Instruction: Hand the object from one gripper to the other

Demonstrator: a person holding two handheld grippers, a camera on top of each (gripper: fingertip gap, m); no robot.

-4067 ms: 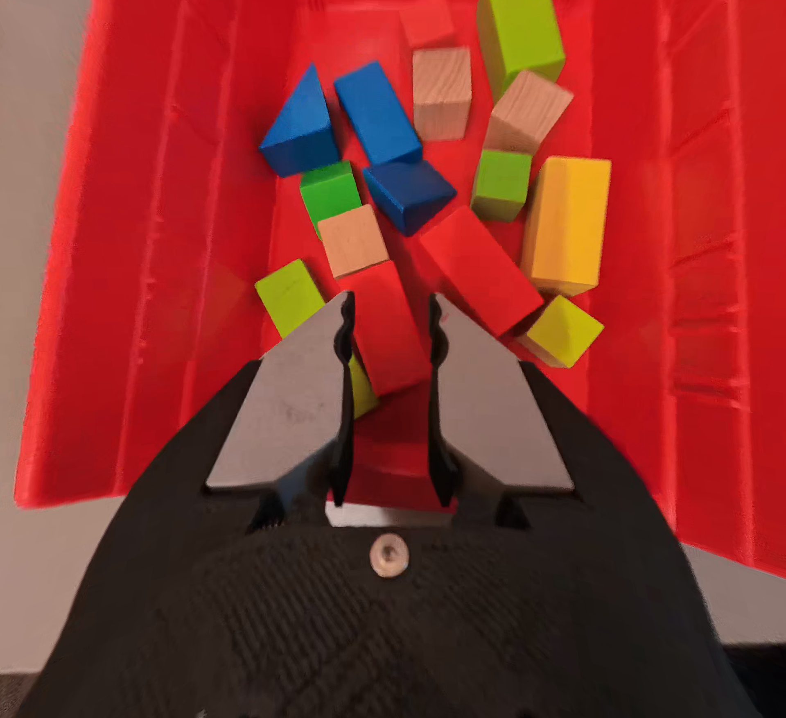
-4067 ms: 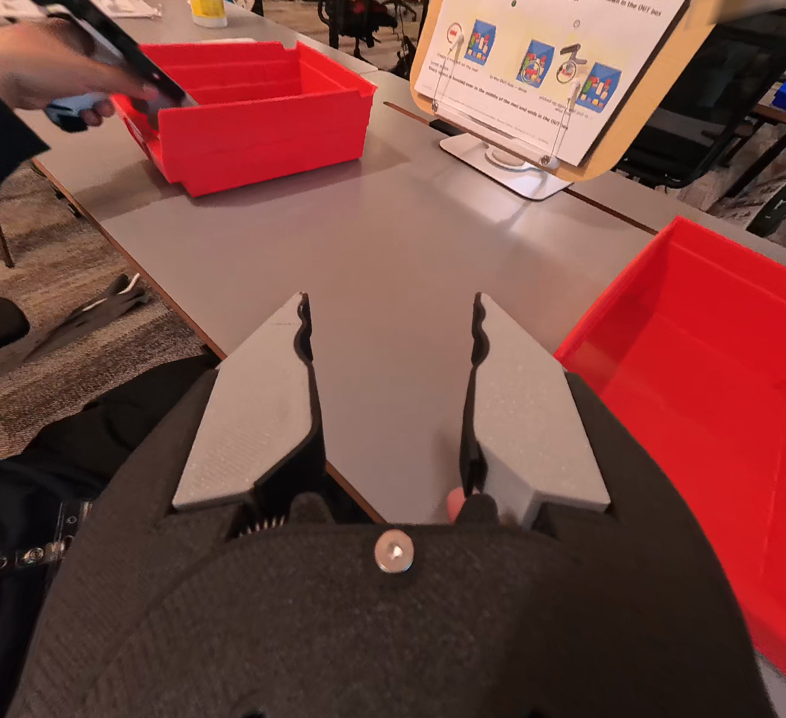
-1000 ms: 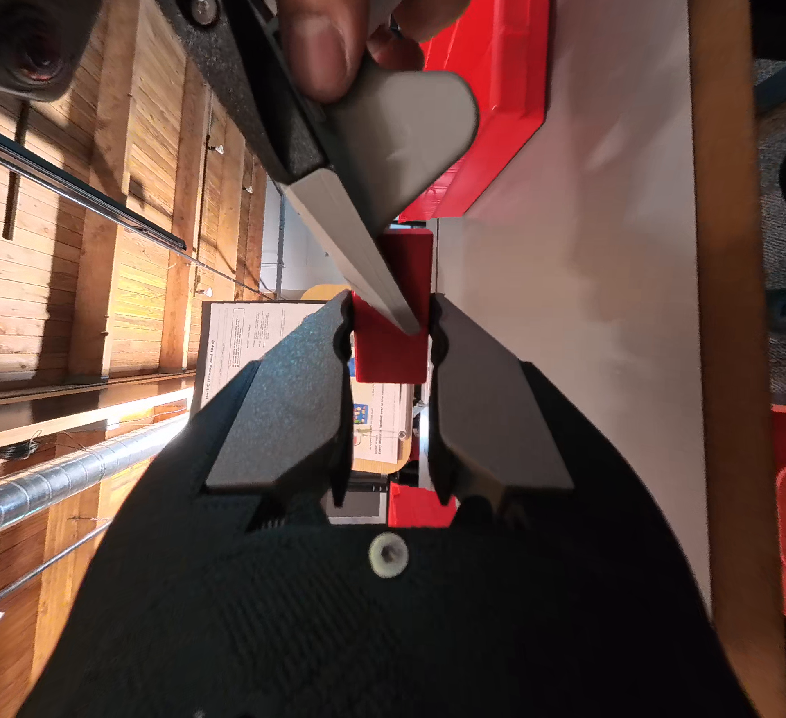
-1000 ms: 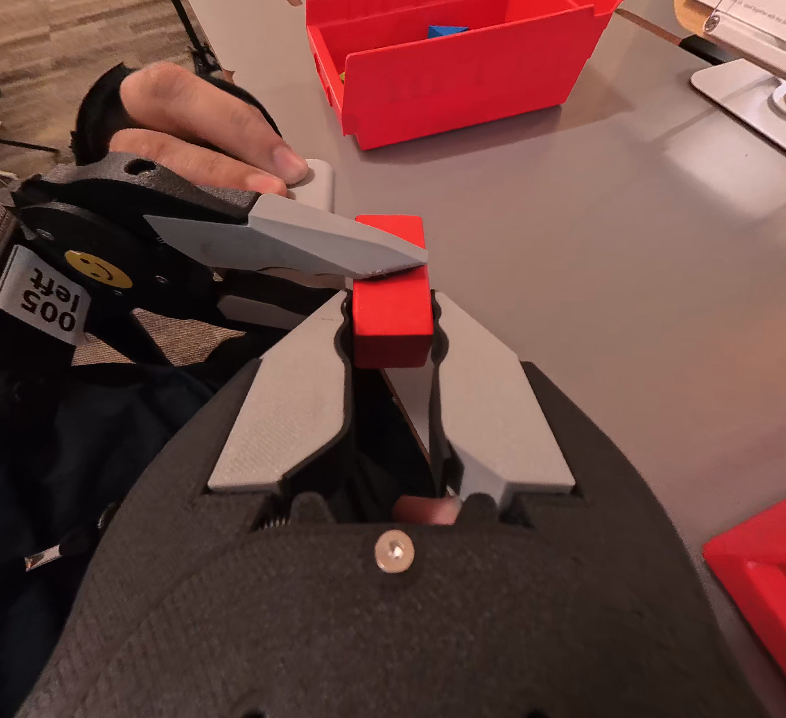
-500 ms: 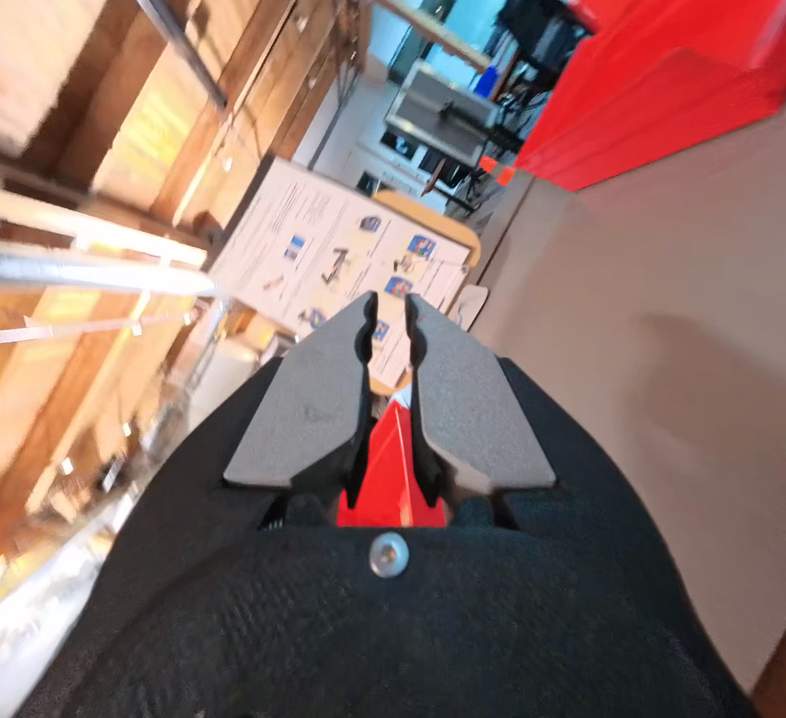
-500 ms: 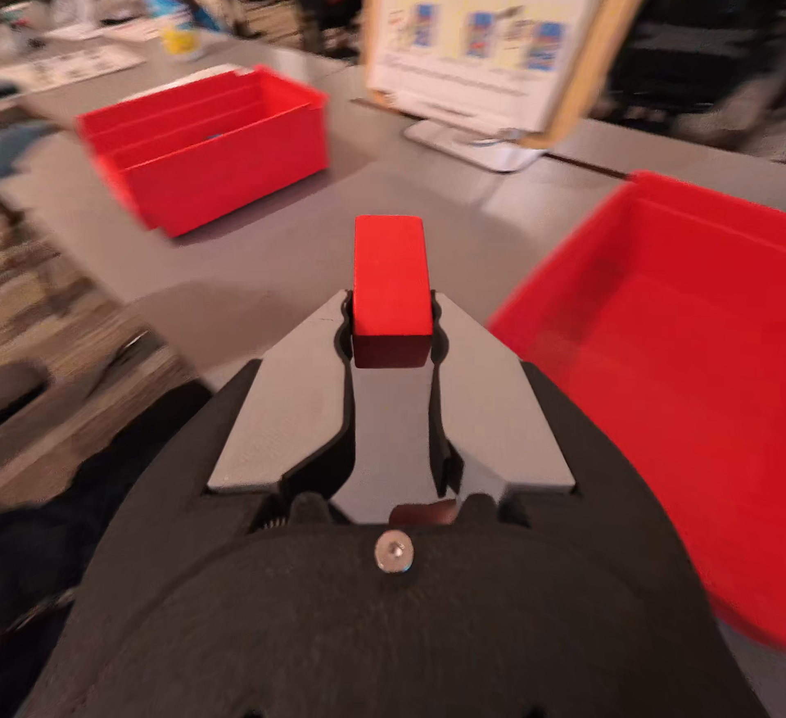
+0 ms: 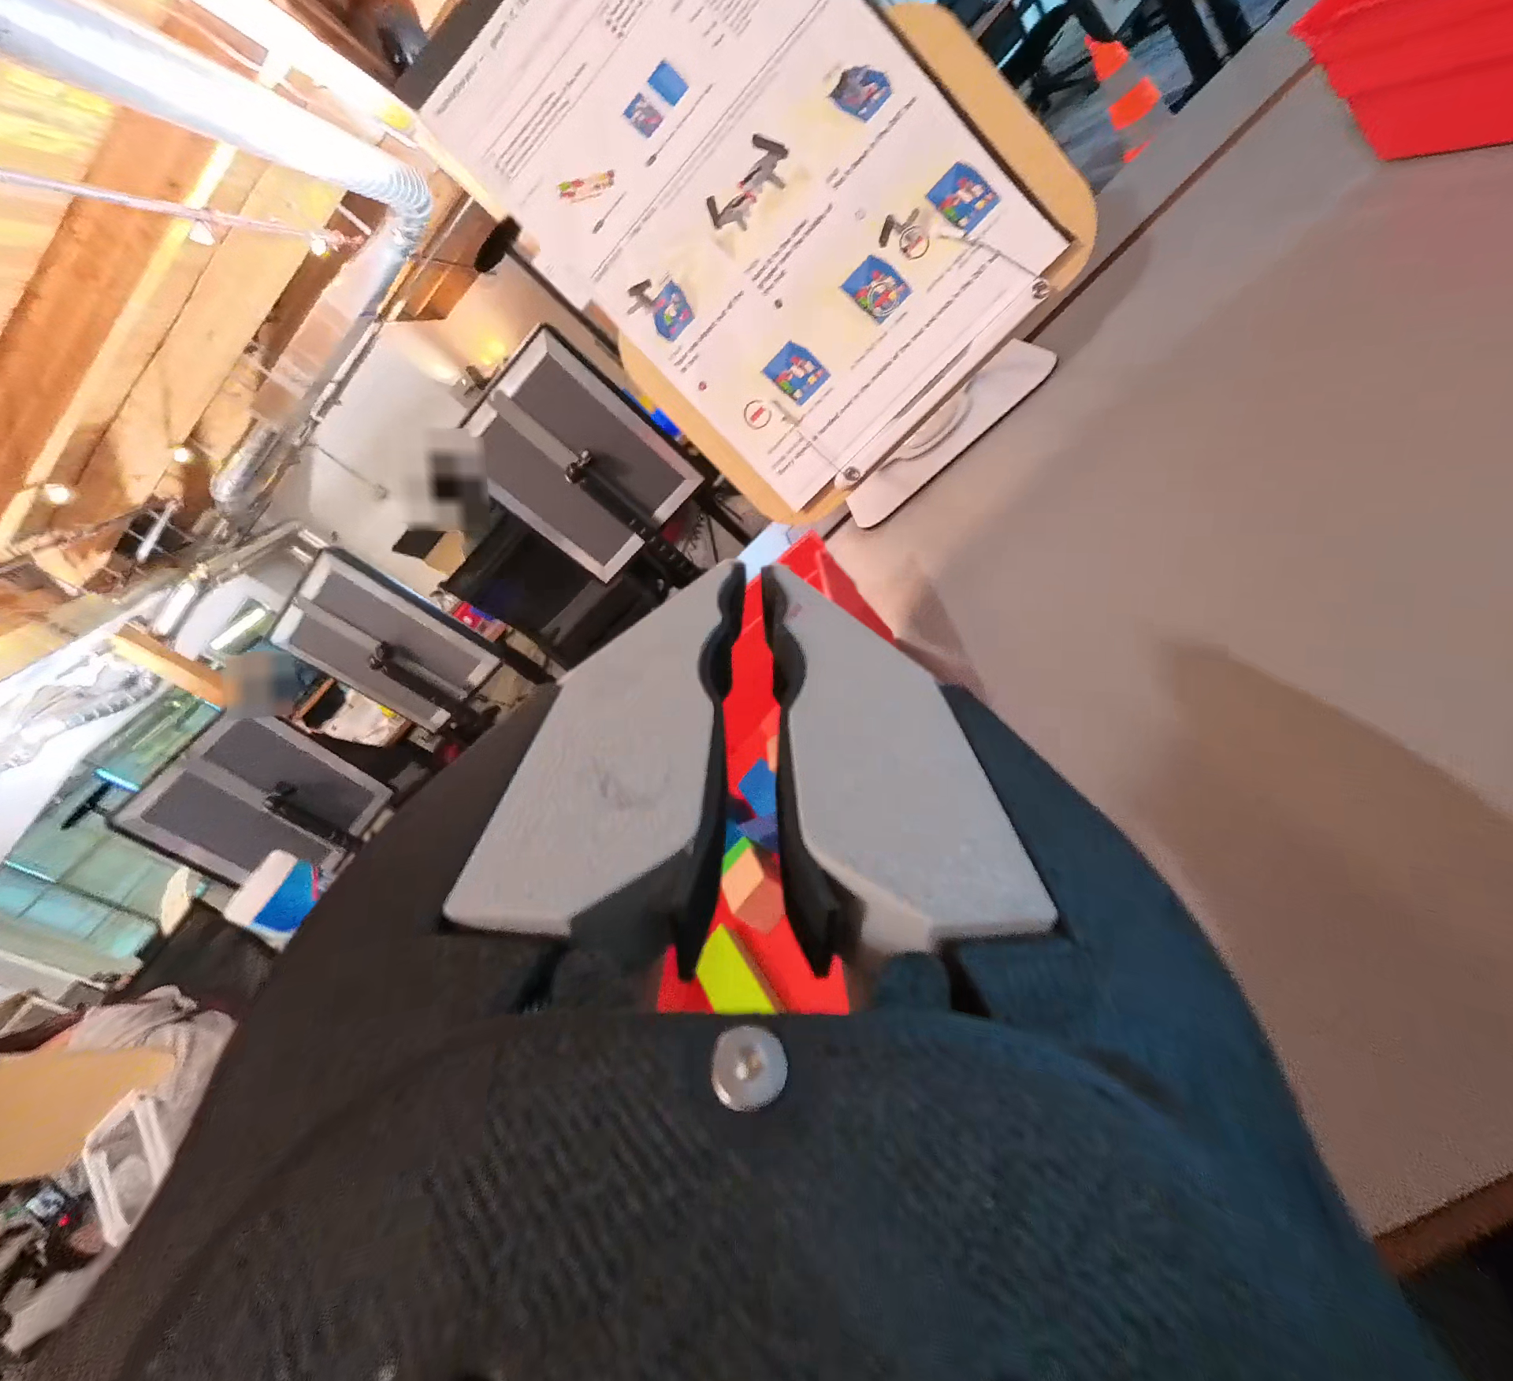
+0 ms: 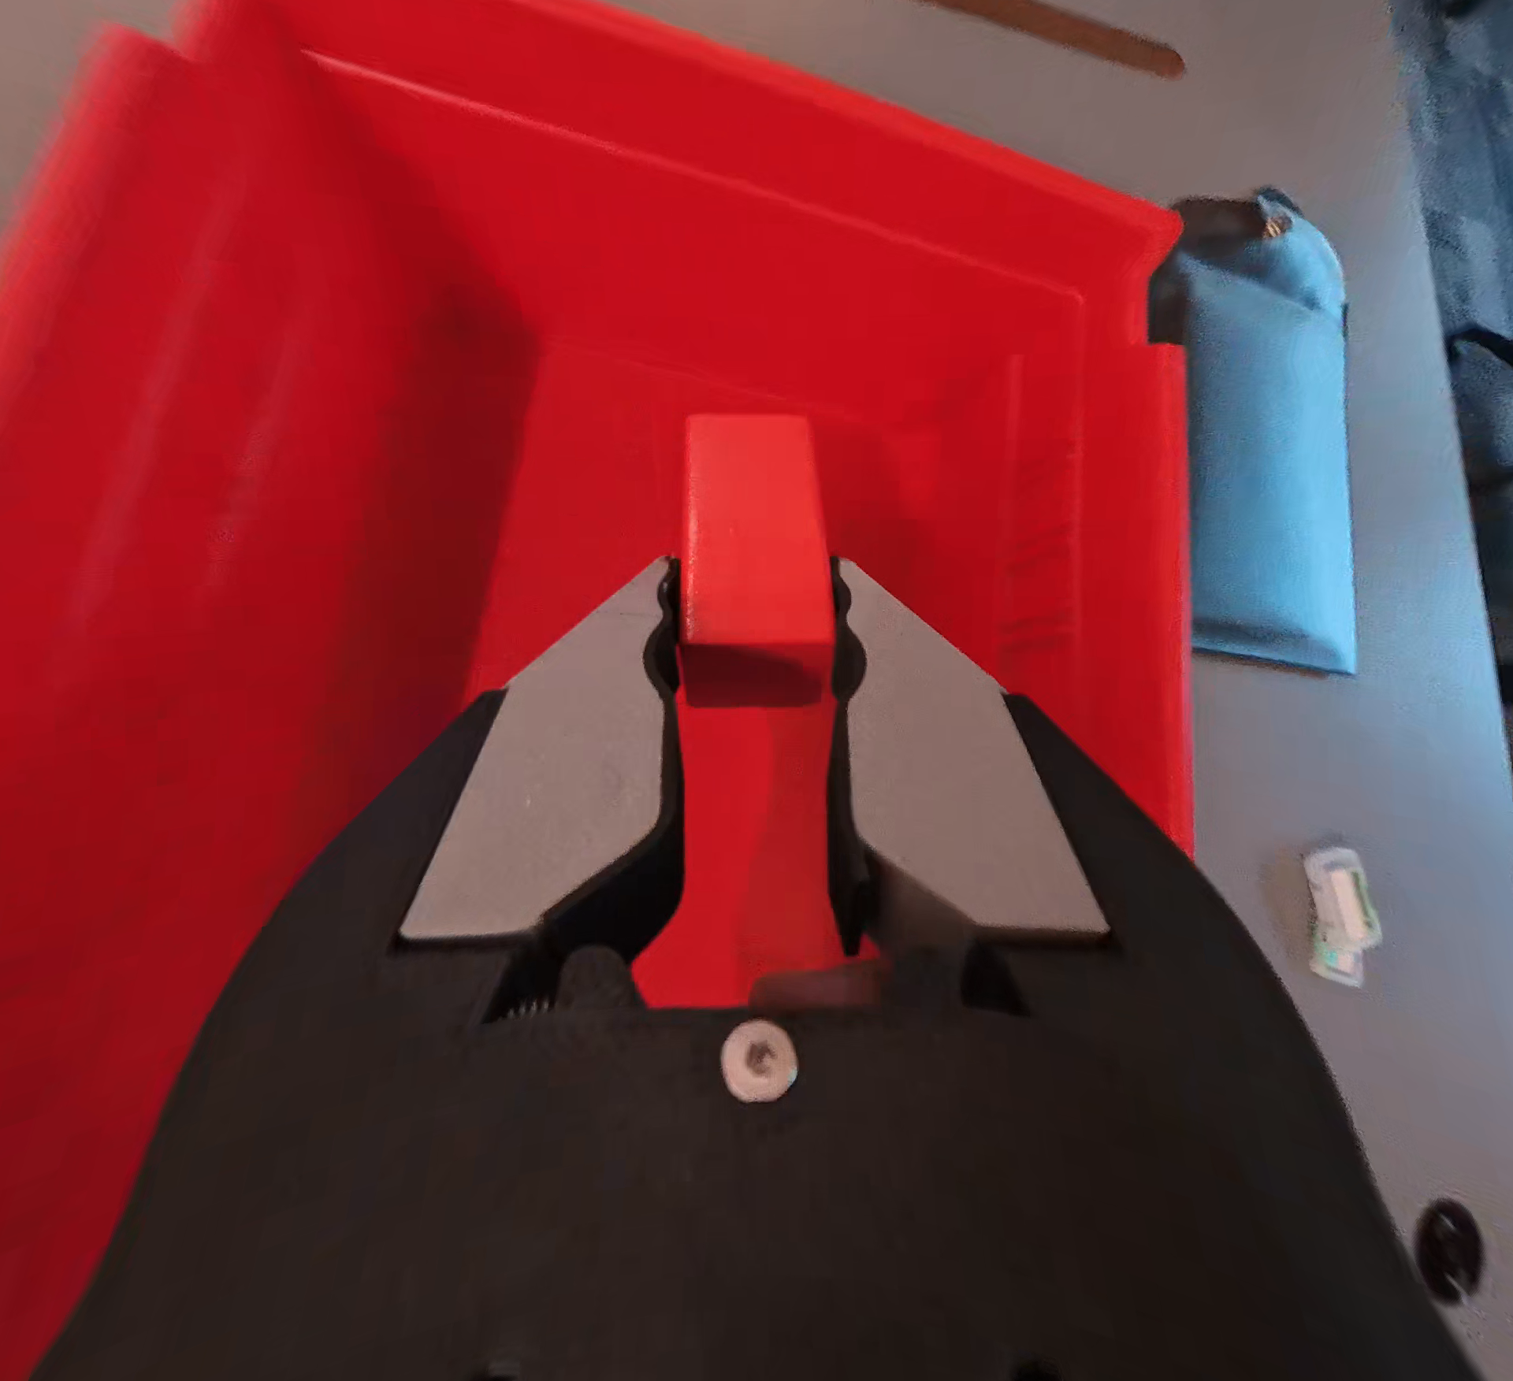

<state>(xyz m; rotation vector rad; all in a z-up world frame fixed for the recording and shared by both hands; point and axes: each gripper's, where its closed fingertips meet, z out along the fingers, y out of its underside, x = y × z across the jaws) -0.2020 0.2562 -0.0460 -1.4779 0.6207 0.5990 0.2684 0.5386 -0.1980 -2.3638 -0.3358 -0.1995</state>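
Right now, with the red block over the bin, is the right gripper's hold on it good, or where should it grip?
The hold looks sound. The right gripper pinches the red block across its two long flat side faces at the near end, coming in lengthwise. Those parallel faces seat squarely against the fingers, while the free end juts out over the red bin, clear for release.

The red block [image 8: 749, 556] passed from left gripper [image 7: 751, 589] to right gripper [image 8: 753, 580], now over a bin [image 8: 327, 359].

Below the right gripper [image 8: 753, 580] and its red block [image 8: 749, 531], the red bin [image 8: 409, 278] lies open; walls hem three sides
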